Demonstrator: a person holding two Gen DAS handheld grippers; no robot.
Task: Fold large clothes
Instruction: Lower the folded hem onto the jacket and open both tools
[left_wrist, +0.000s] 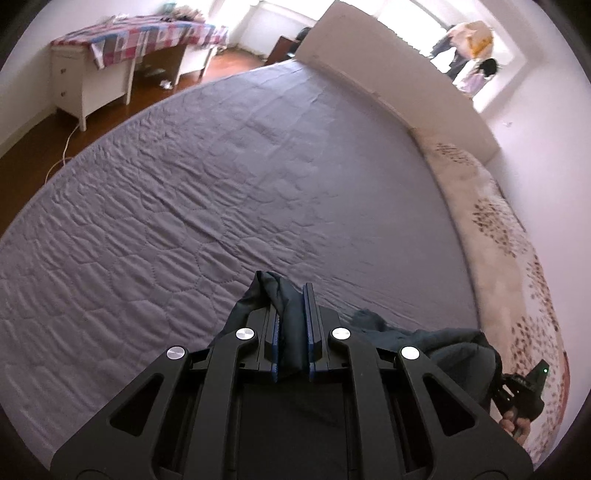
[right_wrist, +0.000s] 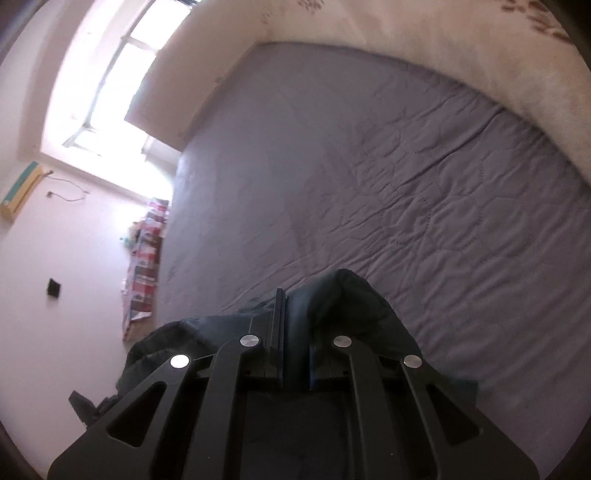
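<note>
Garment: a dark teal garment (left_wrist: 291, 317) hangs bunched between both grippers, above the near edge of the bed; its type is too crumpled to tell.
Left gripper: the left gripper (left_wrist: 293, 325) has its jaws narrow, clamped on a thick fold of the cloth that sticks up past the blue pads.
Right gripper: the right gripper (right_wrist: 295, 332) likewise has narrow jaws, closed on a hump of the same fabric; the rest drapes off to its left side.
Progress: judged from this, folding has barely started. The garment is lifted, not spread flat, and no neat crease shows. Laying it out, smoothing and every fold seem still to come.
Orientation: the cloth stretches from one gripper to the other, so its long axis probably runs along the bed's near edge; which end is collar or hem cannot be told.
Bed: the grey quilted bedspread (left_wrist: 221, 177) lies bare ahead of the grippers, wrinkled but free for laying out.
Far edge: a cream spotted blanket (left_wrist: 509, 236) runs along the bed's edge by the wall.
Room: a white dresser (left_wrist: 92, 85) under a patchwork cloth stands beyond the bed's far corner.
</note>
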